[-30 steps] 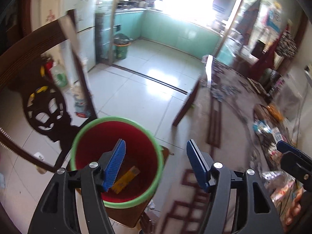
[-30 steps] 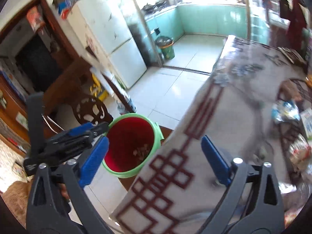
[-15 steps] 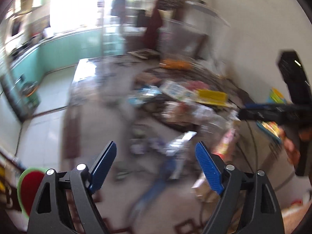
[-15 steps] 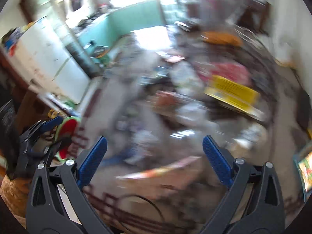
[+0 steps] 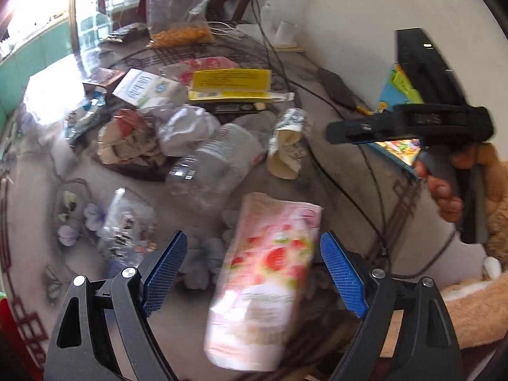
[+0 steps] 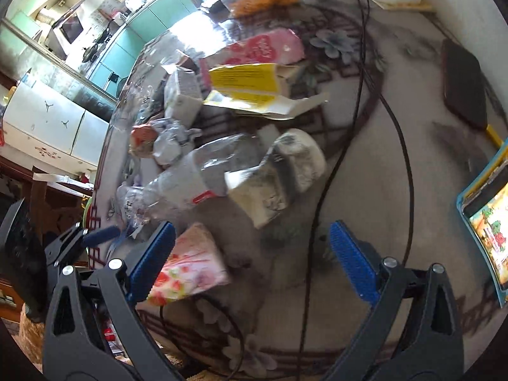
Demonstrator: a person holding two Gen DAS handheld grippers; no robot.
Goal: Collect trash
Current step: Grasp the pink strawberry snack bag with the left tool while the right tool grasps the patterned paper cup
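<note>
A table is strewn with trash. My left gripper (image 5: 250, 276) is open, its jaws on either side of a pink strawberry-print pouch (image 5: 266, 285), apart from it. Beyond lie a clear plastic bottle (image 5: 216, 165), a crushed paper cup (image 5: 285, 143), crumpled white paper (image 5: 187, 130) and a yellow carton (image 5: 231, 84). My right gripper (image 6: 250, 254) is open and empty above the table, with the pouch (image 6: 187, 270) by its left jaw and the cup (image 6: 276, 174) ahead. The bottle (image 6: 190, 181) lies left of the cup.
Black cables (image 6: 320, 222) run across the tablecloth. A dark flat case (image 6: 463, 85) and a colourful book (image 6: 489, 228) lie at the right. A bag of orange snacks (image 5: 177, 35) stands at the far side. A fridge (image 6: 47, 123) and kitchen show at the left.
Both grippers have swung from over the red bin with the green rim to the cluttered table. The left gripper has come down around the strawberry pouch.
</note>
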